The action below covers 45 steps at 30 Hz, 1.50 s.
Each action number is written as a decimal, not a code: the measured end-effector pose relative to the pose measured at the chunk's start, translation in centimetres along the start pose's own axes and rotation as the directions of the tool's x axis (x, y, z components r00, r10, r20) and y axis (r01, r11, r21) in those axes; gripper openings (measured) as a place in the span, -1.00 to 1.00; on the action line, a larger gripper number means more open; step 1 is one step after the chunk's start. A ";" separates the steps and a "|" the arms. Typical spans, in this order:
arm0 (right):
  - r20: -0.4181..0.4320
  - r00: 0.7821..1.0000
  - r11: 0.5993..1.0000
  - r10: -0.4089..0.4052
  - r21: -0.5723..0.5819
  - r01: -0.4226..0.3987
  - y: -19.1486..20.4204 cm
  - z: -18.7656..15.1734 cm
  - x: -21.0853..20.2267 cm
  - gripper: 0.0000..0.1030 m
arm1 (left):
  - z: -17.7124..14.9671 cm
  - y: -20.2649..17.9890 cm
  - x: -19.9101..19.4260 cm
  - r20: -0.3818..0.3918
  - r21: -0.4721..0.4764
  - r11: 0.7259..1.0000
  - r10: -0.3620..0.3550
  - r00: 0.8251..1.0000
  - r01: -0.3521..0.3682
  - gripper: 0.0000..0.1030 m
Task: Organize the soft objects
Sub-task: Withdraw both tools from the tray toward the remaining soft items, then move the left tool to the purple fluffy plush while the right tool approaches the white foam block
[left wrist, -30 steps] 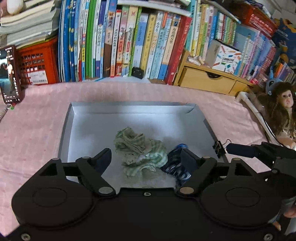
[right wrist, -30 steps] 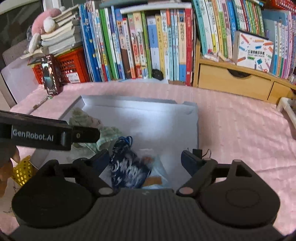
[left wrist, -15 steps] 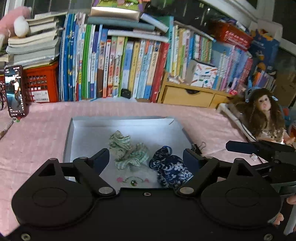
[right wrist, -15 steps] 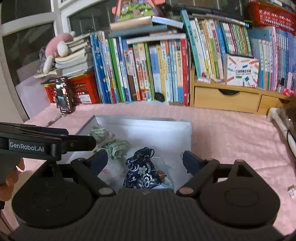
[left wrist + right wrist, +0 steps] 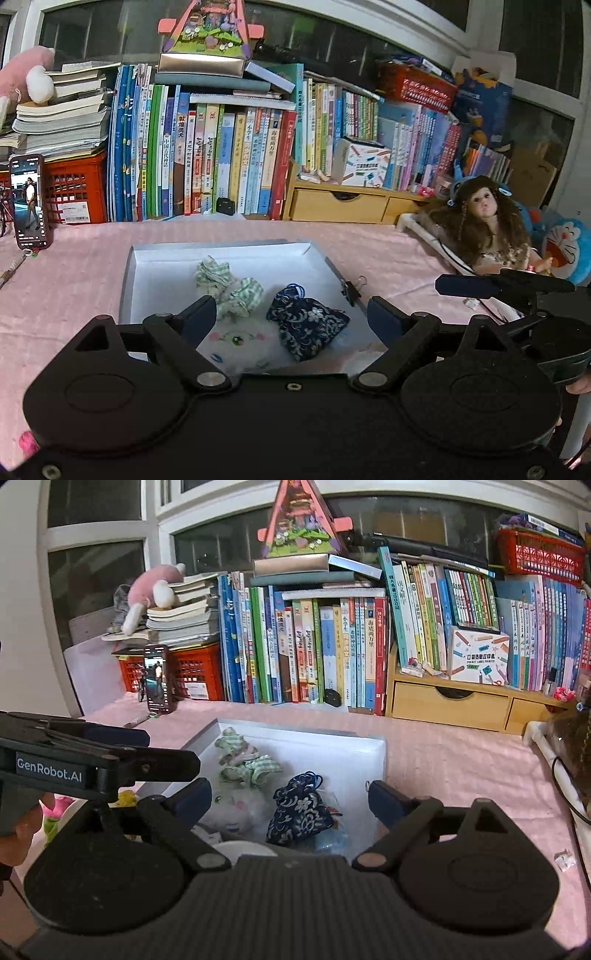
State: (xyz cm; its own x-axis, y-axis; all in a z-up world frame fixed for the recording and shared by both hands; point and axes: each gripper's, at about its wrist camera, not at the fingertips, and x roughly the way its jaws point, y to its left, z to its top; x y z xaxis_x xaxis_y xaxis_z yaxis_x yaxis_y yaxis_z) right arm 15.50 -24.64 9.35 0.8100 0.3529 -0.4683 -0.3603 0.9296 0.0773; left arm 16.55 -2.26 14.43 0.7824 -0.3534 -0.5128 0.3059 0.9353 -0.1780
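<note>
Left gripper point(image 5: 291, 314) and right gripper point(image 5: 290, 797) hovering above the tray point(image 5: 127, 280), jaws widening, grasping nothing; green checked cloth point(image 5: 229, 286), dark blue floral pouch point(image 5: 306, 325) and white plush point(image 5: 240, 341) lying inside it

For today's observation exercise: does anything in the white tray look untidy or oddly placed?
Yes. In the white tray, the green checked cloth lies crumpled in a heap rather than folded. The dark blue floral pouch lies tilted beside it, drawstring loose. Nothing looks spilled or damaged.
</note>
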 end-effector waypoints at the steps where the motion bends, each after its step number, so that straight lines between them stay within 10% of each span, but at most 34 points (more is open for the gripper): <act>1: 0.005 1.000 1.000 0.000 -0.003 0.000 0.1 -0.2 -0.3 0.88 | -0.2 -0.1 -0.2 0.003 0.000 1.000 -0.005 1.000 0.005 0.71; 30: -0.003 0.989 0.980 -0.147 0.133 0.146 -5.8 -6.5 -5.2 0.94 | -12.4 -8.5 -6.2 0.186 0.112 0.992 -0.086 0.979 0.066 0.76; 45: -0.030 0.983 0.957 -0.178 0.228 0.181 -9.7 -8.0 -4.0 1.00 | -18.2 -16.1 0.6 0.182 0.170 0.985 0.006 0.983 -0.037 0.73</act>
State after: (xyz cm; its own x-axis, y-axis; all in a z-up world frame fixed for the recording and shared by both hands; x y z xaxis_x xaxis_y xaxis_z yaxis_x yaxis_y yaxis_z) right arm 12.04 -35.94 3.46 0.8469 0.1780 -0.5010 -0.0929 0.9773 0.1903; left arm 2.25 -17.19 1.71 0.8697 -0.3455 -0.3524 0.3645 0.9311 -0.0133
